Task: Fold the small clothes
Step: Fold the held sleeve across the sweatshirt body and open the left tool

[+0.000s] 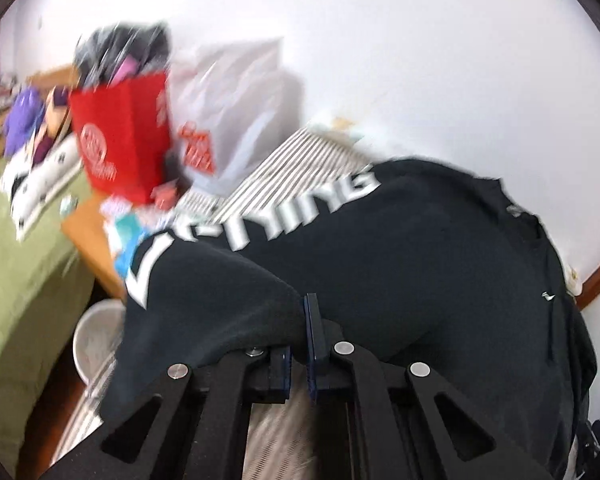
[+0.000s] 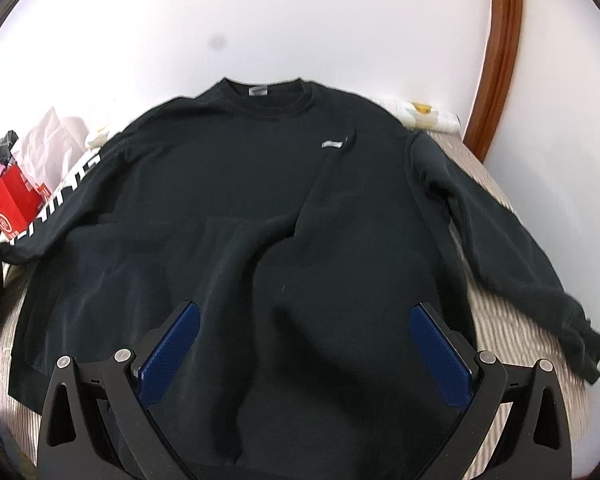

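A black long-sleeved sweatshirt (image 2: 284,208) lies spread face up on a striped bed cover (image 2: 512,320), collar toward the wall. Its left sleeve (image 1: 260,224) carries large white letters. My left gripper (image 1: 306,320) is shut on that sleeve, and the cloth rises in a hump and drapes over the left finger. My right gripper (image 2: 304,336) hovers over the lower middle of the sweatshirt, its blue pads (image 2: 440,352) wide apart with nothing pinched between them. The plain right sleeve (image 2: 512,248) lies stretched out toward the bed's right edge.
At the left stand a red paper bag (image 1: 120,140) stuffed with dark clothes and a white plastic bag (image 1: 236,108). A green blanket (image 1: 16,264) and a white bin (image 1: 96,336) lie lower left. A white wall is behind; a brown wooden frame (image 2: 500,52) runs at the right.
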The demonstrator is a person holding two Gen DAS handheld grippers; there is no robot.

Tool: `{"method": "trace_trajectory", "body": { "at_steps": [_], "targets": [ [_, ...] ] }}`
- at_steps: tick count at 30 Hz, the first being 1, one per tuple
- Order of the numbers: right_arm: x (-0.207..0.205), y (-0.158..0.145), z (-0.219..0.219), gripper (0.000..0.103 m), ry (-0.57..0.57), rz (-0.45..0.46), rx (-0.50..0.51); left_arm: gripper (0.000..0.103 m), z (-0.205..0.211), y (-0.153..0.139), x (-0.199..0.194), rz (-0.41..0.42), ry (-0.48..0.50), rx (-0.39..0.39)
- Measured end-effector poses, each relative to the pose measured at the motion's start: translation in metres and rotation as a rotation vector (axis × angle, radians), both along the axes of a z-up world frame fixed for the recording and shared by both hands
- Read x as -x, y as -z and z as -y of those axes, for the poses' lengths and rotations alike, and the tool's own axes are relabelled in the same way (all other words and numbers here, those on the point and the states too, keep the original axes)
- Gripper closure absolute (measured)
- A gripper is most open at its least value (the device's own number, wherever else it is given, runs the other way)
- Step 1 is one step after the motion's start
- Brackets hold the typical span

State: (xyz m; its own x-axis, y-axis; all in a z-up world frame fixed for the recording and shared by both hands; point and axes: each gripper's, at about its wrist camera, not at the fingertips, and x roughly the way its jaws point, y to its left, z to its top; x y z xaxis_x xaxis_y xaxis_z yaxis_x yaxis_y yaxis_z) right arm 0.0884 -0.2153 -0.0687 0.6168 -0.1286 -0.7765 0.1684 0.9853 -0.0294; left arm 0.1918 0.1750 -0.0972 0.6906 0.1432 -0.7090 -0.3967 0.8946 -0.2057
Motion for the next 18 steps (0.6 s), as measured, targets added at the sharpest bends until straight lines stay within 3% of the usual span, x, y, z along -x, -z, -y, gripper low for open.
{"method": "trace_trajectory", "body": {
  "at_steps": [6,10,14,18],
  "targets": [
    [-0.007,-0.014,0.023,0.000,-0.016,0.051,0.016,0.097,0.065,-0.049,-0.041,0.087,0.122,-0.064],
    [-0.003,-0.015,0.050,0.000,0.000,0.066,0.013,0.097,0.129,-0.064,-0.074,0.118,0.232,-0.090],
    [0.004,-0.009,0.074,0.000,0.030,0.060,0.000,0.097,0.194,-0.062,-0.099,0.117,0.340,-0.138],
    [0.015,0.004,0.097,0.000,0.058,0.023,0.009,0.097,0.248,-0.041,-0.124,0.072,0.430,-0.142]
  ]
}}
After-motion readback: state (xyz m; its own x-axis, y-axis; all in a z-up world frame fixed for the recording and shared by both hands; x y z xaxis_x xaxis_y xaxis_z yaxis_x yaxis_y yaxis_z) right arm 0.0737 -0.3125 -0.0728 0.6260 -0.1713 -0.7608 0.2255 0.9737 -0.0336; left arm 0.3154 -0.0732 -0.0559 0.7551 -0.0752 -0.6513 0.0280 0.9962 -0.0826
